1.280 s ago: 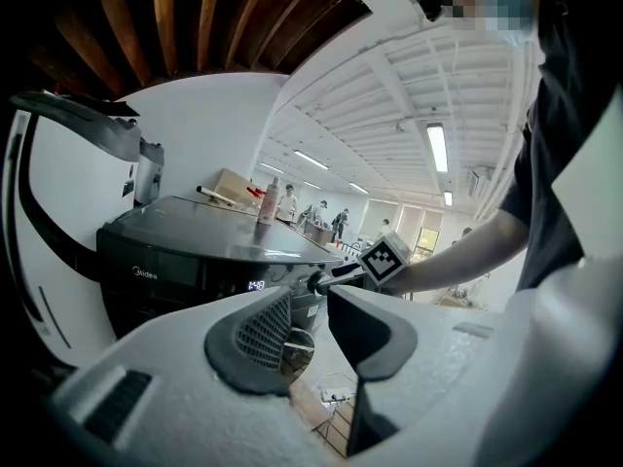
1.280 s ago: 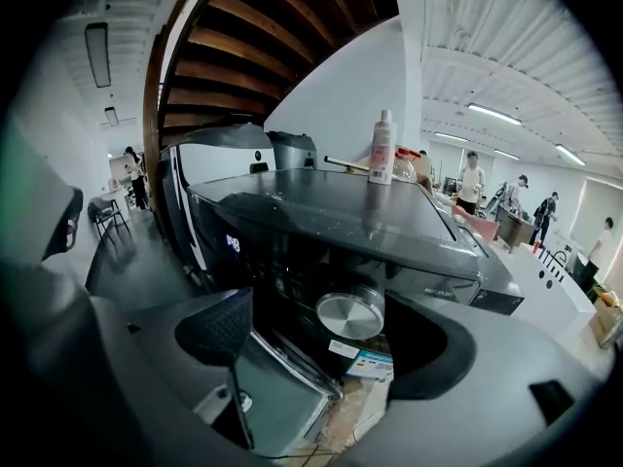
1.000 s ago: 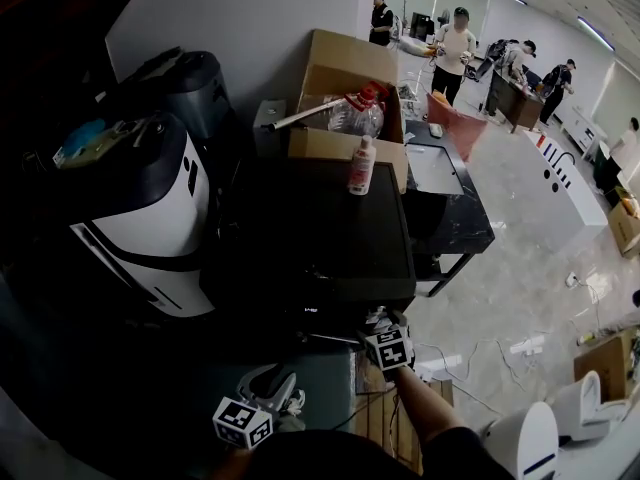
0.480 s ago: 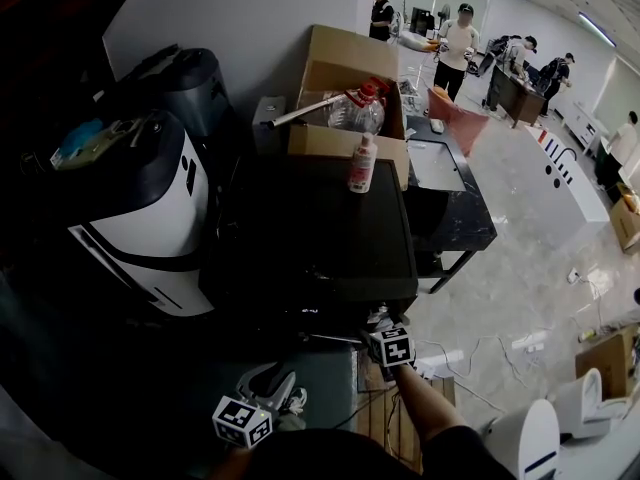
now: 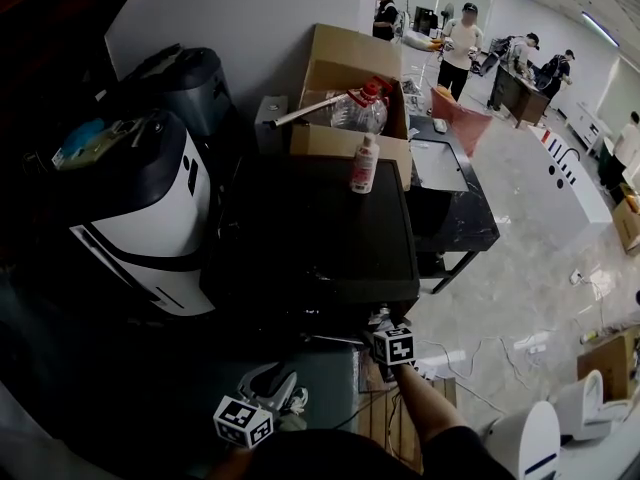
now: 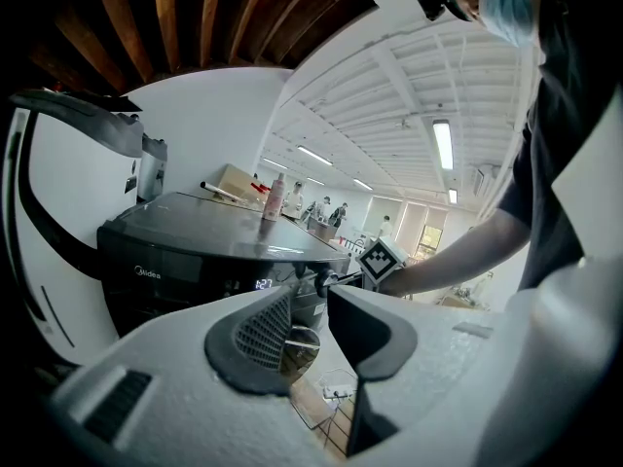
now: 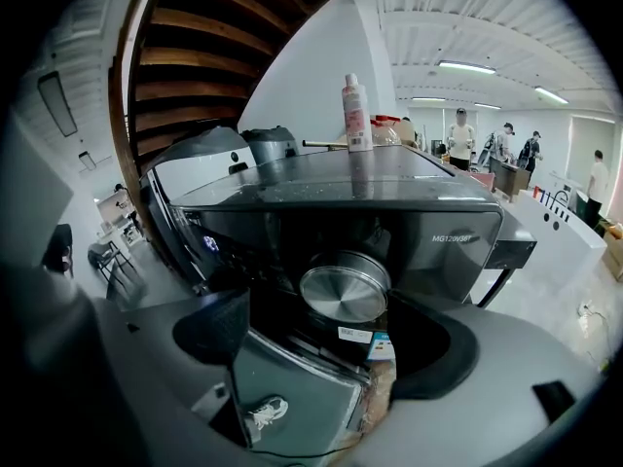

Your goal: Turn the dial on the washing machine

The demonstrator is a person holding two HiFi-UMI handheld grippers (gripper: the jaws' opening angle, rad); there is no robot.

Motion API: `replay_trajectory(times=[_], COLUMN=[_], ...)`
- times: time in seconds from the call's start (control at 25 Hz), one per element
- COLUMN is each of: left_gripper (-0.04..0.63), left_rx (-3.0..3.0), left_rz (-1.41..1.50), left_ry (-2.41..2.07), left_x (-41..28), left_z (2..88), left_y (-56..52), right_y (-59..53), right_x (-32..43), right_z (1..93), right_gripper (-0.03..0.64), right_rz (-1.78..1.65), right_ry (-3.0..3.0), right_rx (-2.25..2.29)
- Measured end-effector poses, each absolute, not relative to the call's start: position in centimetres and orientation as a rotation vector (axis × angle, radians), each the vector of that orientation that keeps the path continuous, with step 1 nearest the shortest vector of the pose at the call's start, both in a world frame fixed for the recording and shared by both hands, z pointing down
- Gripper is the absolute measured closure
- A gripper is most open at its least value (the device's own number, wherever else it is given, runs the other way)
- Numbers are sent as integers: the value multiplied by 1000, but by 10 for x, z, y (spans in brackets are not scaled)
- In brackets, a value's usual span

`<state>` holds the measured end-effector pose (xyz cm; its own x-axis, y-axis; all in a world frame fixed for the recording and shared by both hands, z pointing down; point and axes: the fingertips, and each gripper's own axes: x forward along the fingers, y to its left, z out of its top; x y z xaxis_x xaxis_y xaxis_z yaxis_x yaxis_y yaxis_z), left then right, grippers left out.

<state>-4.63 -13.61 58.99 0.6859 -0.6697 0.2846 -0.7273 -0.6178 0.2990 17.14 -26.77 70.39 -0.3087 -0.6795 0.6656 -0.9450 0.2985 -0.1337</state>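
Holds the right tongs [image 7: 329, 337] spread wide at the front of the washing machine [image 5: 320, 238], with its silver dial [image 7: 345, 292] between the jaws, unpinched. Holds the left tongs [image 6: 310, 305] low before the machine's front, parted and empty.

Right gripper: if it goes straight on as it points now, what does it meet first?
Probably the silver dial on the washing machine, just ahead between the right gripper's open tongs; depth is unclear.
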Motion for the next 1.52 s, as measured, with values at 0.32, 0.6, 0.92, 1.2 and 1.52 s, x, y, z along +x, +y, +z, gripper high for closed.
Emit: replay_trajectory(times=[0.32,0.6,0.92,1.2,1.52], left_gripper=[486,486,506,540,584], left_rx=[2514,2533,2548,2582,2606], left_rz=[195,176,179,193,210], left_ry=[-1094,-1103,-1126,-1120,-1109], left_x=[-41,-33,-24,-9,10], left_z=[588,583,578,574,575], left_y=[-139,-140,-125,-108,-86], right_y=[-261,-232,-188,-151,-110], right_x=[172,171,166,163,165], right_z=[679,645,598,561,556], right_gripper=[208,271,384,545,615], right_rz=[684,611,517,453,475], right_ry=[-2135,-2201,-2312,-2402,-2445], right_rx=[1505,1552,1583,1635,1609])
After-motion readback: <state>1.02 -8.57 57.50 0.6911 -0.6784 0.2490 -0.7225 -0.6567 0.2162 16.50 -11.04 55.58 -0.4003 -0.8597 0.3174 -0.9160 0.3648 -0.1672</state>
